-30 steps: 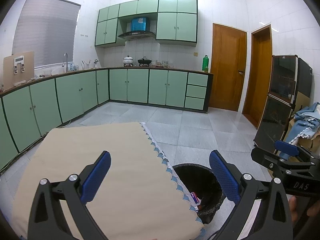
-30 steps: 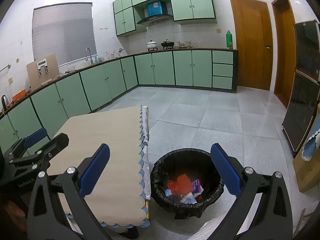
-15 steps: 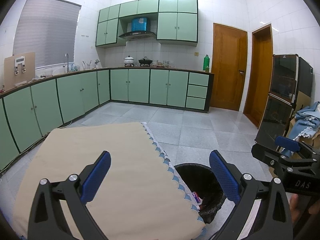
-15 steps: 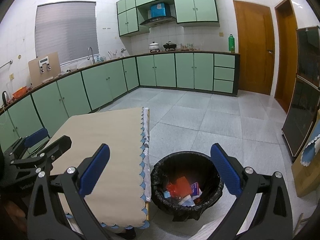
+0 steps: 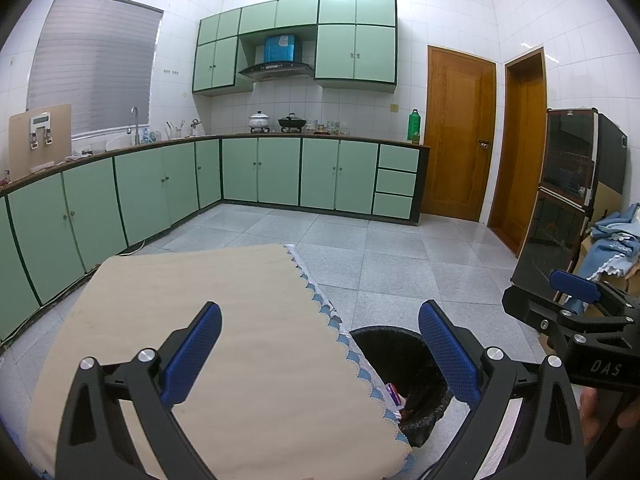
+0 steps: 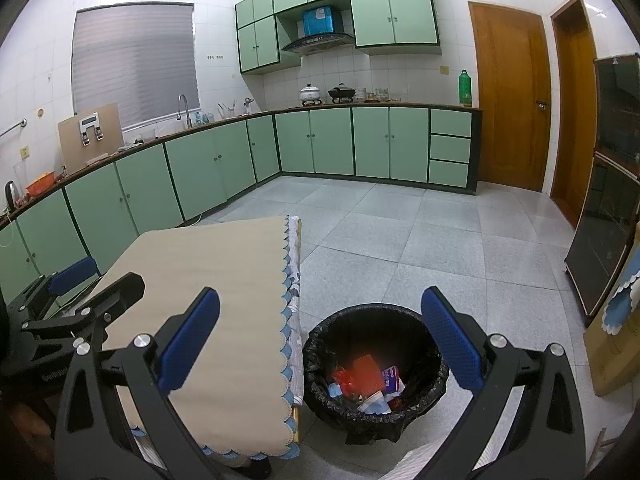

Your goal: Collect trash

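A black-lined trash bin (image 6: pixel 374 372) stands on the floor right of the table and holds red, white and blue wrappers (image 6: pixel 366 380). It also shows in the left wrist view (image 5: pixel 396 364), partly hidden by the tablecloth. My left gripper (image 5: pixel 320 348) is open and empty above the table's near right part. My right gripper (image 6: pixel 320 340) is open and empty above the gap between table and bin. Each gripper shows in the other's view: the right one (image 5: pixel 576 300), the left one (image 6: pixel 76 292).
A table with a beige cloth (image 5: pixel 208 320) with blue scalloped edging fills the near left. Green cabinets (image 5: pixel 280 172) line the far walls. Two wooden doors (image 5: pixel 460 136) stand at the back right, a dark glass cabinet (image 5: pixel 568 200) and blue fabric (image 5: pixel 612 240) on the right.
Both grippers have risen slightly and drawn back a little; the bin sits lower in the right view. Both stay open and empty.
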{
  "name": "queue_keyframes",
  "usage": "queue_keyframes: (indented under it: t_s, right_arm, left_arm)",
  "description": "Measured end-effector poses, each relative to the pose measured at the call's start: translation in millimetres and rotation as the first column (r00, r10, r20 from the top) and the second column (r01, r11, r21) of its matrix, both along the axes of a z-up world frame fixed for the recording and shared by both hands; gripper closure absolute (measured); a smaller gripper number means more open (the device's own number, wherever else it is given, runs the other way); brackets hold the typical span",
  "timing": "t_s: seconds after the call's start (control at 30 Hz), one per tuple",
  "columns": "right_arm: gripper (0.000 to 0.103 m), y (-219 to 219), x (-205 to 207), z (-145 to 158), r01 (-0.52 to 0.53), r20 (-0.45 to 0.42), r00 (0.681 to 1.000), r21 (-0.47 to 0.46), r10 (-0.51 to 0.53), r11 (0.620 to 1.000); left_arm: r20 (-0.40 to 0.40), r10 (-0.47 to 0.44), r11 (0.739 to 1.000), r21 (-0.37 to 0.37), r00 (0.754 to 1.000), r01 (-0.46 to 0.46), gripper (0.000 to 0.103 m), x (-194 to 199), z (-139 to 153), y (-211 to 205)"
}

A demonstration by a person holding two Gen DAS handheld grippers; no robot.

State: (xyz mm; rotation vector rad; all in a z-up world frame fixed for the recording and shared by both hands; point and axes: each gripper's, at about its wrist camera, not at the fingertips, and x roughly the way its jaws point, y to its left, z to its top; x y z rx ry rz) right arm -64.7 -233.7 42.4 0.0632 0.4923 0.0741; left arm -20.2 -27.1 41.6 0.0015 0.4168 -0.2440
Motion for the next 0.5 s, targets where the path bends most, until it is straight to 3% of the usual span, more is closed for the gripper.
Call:
queue_keyframes:
  t_s: [0.5]
  right_arm:
    - [0.005, 0.6, 0.7, -1.5, -0.001, 0.002, 1.000, -0.001, 0.001, 1.000]
  left_arm:
    - [0.001, 0.001, 1.000, 0.002, 1.000, -0.001, 0.006, -0.1, -1.3, 3.9]
